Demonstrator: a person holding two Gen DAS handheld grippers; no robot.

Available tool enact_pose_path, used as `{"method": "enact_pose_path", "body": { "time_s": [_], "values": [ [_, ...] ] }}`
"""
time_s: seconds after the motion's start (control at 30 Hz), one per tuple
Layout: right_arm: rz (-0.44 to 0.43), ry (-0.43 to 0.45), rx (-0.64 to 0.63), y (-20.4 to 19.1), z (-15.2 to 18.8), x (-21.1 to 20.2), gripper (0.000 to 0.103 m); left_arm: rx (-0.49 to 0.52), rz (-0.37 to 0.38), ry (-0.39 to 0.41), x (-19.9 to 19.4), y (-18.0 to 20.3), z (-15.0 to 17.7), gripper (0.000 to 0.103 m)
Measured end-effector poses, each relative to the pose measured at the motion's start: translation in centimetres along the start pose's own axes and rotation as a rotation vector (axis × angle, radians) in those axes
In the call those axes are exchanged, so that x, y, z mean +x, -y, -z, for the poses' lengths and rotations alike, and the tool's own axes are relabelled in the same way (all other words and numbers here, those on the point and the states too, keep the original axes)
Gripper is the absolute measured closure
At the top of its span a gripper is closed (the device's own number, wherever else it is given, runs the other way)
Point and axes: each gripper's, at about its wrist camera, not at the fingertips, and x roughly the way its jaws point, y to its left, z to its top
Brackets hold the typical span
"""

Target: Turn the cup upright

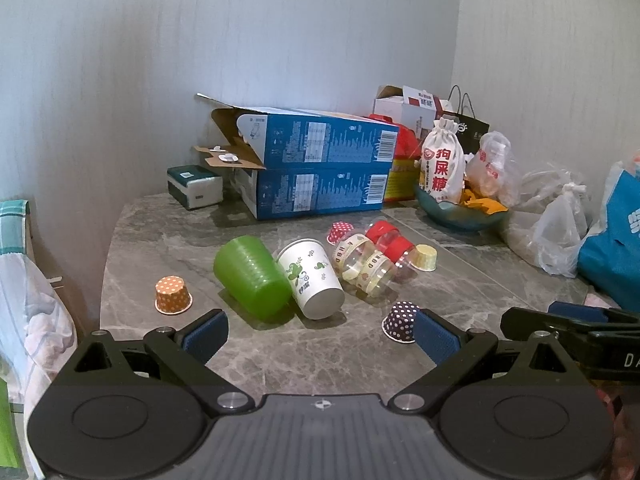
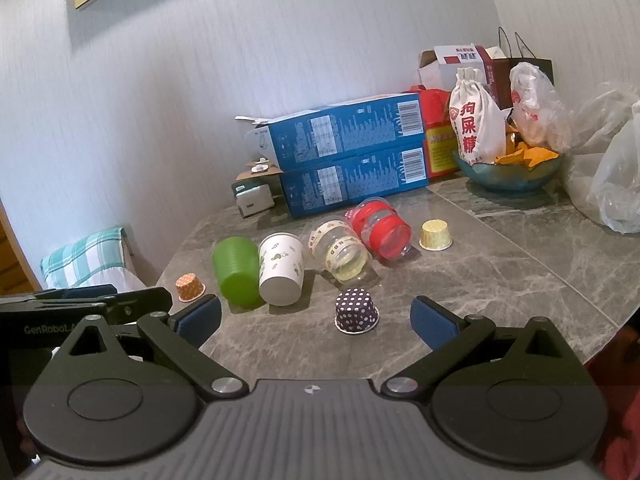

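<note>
A green plastic cup (image 1: 251, 278) (image 2: 237, 271) lies on its side on the grey marble table (image 1: 320, 356). A white paper cup with green print (image 1: 311, 278) (image 2: 281, 268) lies on its side against it. Two clear cups, one with beige bands (image 1: 362, 266) (image 2: 340, 254) and one with red bands (image 1: 390, 244) (image 2: 382, 230), lie beside them. My left gripper (image 1: 320, 334) is open and empty, just short of the cups. My right gripper (image 2: 316, 320) is open and empty, with an upside-down purple dotted cupcake liner (image 2: 356, 311) (image 1: 400, 320) between its fingers' line.
Upside-down liners: orange (image 1: 173, 295) (image 2: 190, 287), yellow (image 1: 425, 258) (image 2: 435, 235), red dotted (image 1: 340, 232). Stacked blue boxes (image 1: 320, 168) (image 2: 348, 152), tissue pack (image 1: 195, 186), teal bowl with snack bags (image 1: 460, 212) (image 2: 508, 172) and plastic bags (image 1: 560, 232) (image 2: 616, 184) line the back and right.
</note>
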Motion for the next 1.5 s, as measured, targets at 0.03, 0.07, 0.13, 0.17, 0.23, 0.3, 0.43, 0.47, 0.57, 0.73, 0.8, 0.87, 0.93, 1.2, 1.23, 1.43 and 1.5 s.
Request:
{"method": "enact_pose_path", "body": {
  "time_s": [0.03, 0.07, 0.13, 0.17, 0.23, 0.3, 0.43, 0.47, 0.57, 0.73, 0.8, 0.87, 0.93, 1.2, 1.23, 1.43, 1.5],
  "values": [
    [0.001, 0.0, 0.0, -0.01, -0.03, -0.02, 0.001, -0.001, 0.0, 0.0, -0.01, 0.01, -0.01, 0.003],
    [0.001, 0.0, 0.0, -0.02, -0.04, -0.03, 0.001, -0.001, 0.0, 0.001, -0.03, 0.05, -0.01, 0.003],
    [0.0, 0.001, 0.0, -0.04, -0.08, -0.05, 0.001, 0.0, 0.0, 0.001, -0.01, 0.04, -0.05, 0.003],
    [0.001, 0.0, 0.0, -0.04, -0.09, -0.04, 0.001, 0.0, 0.001, 0.001, -0.02, 0.01, -0.03, 0.003],
    [0.002, 0.0, 0.0, -0.03, -0.04, -0.08, 0.001, -0.001, 0.001, 0.0, -0.02, 0.03, -0.03, 0.003],
    [0.003, -0.003, 0.001, -0.01, -0.03, -0.08, 0.001, -0.001, 0.0, 0.001, -0.03, 0.07, 0.0, 0.003],
    [0.005, -0.006, 0.001, -0.12, -0.14, 0.01, 0.001, -0.001, 0.001, 0.001, -0.03, 0.06, -0.01, 0.003],
    [0.005, -0.006, 0.001, -0.11, -0.15, 0.02, 0.001, -0.001, 0.0, 0.001, -0.02, 0.08, 0.01, 0.003],
    [0.004, -0.009, 0.002, -0.15, -0.12, 0.04, 0.001, -0.007, 0.0, -0.007, 0.0, 0.06, 0.07, 0.003],
    [0.004, -0.01, 0.002, -0.16, -0.11, 0.05, 0.001, -0.001, 0.004, -0.006, -0.14, 0.2, 0.21, 0.003],
    [0.003, -0.009, 0.002, -0.13, -0.11, 0.02, 0.001, 0.001, 0.007, -0.007, -0.05, 0.19, 0.16, 0.003],
    [0.003, -0.009, 0.004, -0.15, -0.13, 0.06, 0.001, 0.002, 0.009, -0.008, -0.04, 0.19, 0.13, 0.003],
    [0.003, -0.01, 0.006, -0.13, -0.12, 0.05, 0.001, 0.001, 0.009, -0.007, -0.06, 0.17, 0.12, 0.003],
    [0.005, -0.009, 0.006, -0.08, -0.08, -0.06, 0.001, 0.001, 0.01, -0.008, -0.02, 0.15, 0.11, 0.003],
    [0.005, -0.009, 0.006, -0.1, -0.09, -0.07, 0.001, 0.001, 0.01, -0.008, -0.04, 0.15, 0.12, 0.003],
    [0.007, -0.013, 0.009, -0.18, -0.13, -0.08, 0.001, 0.001, 0.01, -0.01, -0.06, 0.26, 0.04, 0.003],
    [0.007, -0.015, 0.01, -0.1, -0.06, -0.07, 0.001, 0.0, 0.011, -0.009, -0.08, 0.28, 0.03, 0.003]
  ]
}}
